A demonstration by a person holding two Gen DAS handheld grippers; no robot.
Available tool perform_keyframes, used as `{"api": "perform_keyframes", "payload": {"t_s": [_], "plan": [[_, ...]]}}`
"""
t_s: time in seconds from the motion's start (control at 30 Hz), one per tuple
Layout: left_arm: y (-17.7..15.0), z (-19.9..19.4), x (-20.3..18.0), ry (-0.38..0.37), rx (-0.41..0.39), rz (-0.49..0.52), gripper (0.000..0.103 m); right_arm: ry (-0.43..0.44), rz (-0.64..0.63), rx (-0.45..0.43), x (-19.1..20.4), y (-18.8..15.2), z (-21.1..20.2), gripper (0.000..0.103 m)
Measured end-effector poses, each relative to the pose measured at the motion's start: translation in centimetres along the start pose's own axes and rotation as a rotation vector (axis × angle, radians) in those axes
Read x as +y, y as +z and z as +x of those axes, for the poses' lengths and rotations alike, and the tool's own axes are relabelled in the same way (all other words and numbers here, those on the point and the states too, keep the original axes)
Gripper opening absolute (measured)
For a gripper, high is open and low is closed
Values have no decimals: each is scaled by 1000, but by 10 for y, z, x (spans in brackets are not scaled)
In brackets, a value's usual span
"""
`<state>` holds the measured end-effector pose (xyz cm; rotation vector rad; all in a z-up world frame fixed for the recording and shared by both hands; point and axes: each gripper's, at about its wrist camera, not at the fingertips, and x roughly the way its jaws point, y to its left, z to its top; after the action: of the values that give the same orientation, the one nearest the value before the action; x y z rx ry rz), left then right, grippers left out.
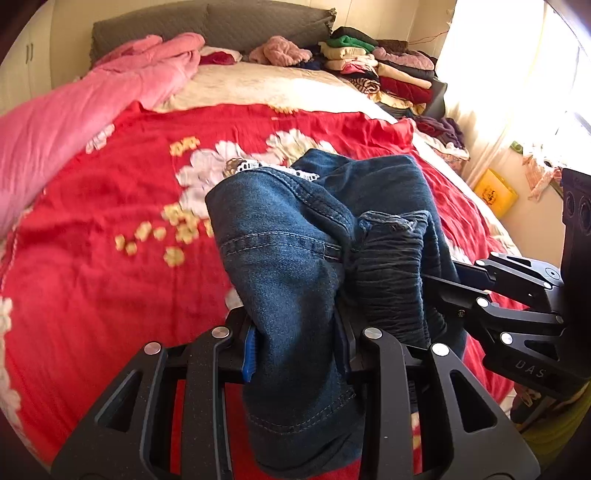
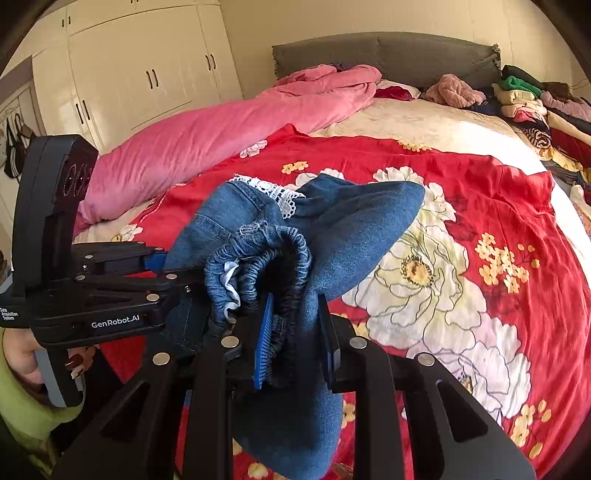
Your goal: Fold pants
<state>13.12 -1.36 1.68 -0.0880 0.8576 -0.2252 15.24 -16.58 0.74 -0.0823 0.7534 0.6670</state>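
Blue denim pants [image 1: 291, 236] with an elastic waistband and white lace trim hang bunched above the red flowered bedspread [image 1: 110, 258]. My left gripper [image 1: 295, 350] is shut on a denim fold. My right gripper [image 2: 295, 339] is shut on the gathered waistband [image 2: 266, 258]. The two grippers are close together, side by side. The right gripper also shows in the left wrist view [image 1: 443, 284], and the left gripper in the right wrist view [image 2: 173, 273]. The pants [image 2: 332, 229] hide most of both pairs of pads.
A pink quilt [image 1: 74, 110] lies along the bed's left side. Stacked folded clothes [image 1: 369, 70] sit at the far right by the grey headboard [image 1: 221, 22]. A white wardrobe [image 2: 140, 74] stands left of the bed. A bright curtained window [image 1: 517, 74] is to the right.
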Motion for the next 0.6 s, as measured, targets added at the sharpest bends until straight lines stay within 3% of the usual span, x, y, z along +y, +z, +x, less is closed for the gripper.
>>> {"api": "perform_keyframes", "payload": {"t_s": [0.4, 0.53, 0.6], "plan": [[14, 15, 6, 45, -21, 10, 24, -30, 7, 18, -14, 18, 22, 22], [9, 28, 9, 81, 3, 15, 29, -118, 21, 96, -24, 10, 41, 34], [3, 38, 11, 121, 33, 22, 33, -163, 24, 143, -30, 1, 50, 45]]}}
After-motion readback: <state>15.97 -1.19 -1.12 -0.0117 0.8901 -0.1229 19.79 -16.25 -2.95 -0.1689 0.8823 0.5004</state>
